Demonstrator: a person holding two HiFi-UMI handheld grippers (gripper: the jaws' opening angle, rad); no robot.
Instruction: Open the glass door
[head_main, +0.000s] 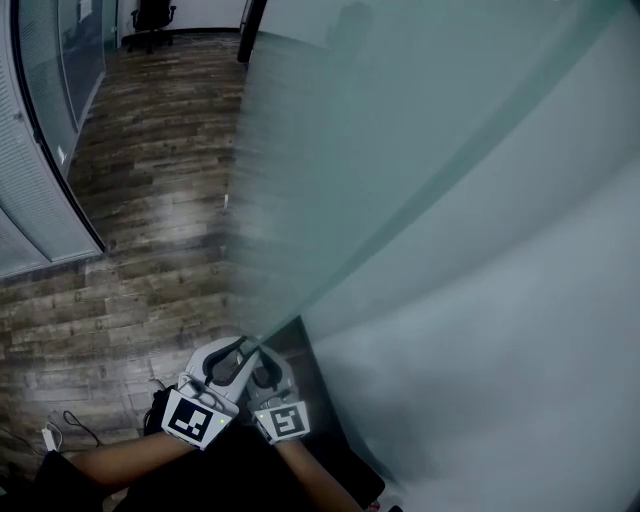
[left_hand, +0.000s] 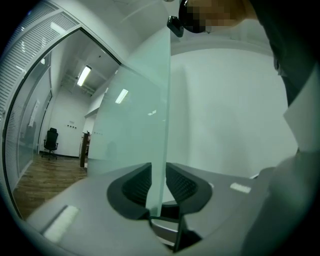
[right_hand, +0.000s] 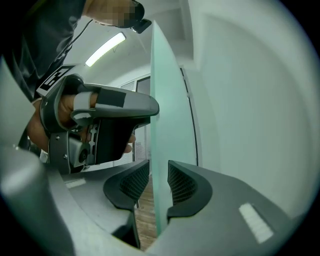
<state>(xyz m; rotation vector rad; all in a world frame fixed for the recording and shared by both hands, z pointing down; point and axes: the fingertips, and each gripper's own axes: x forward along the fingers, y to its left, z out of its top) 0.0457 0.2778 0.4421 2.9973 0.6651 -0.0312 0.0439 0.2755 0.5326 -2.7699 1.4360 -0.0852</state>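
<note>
One frosted glass door, upright over the wooden floor. left tool: clamped on the door's free edge. right tool: jaws apart, same edge between them.

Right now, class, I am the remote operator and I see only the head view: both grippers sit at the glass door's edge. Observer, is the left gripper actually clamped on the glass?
Observer: It looks so. In the left gripper view, the glass door edge fills the gap in the left gripper, with a pad against each face.
Operator: And the right gripper?
Observer: The right gripper straddles the same edge but is open. A strip of wooden floor shows between one pad and the glass.
Operator: Who holds the left gripper?
Observer: The right gripper view shows the person's left hand wrapped around its handle.
</note>
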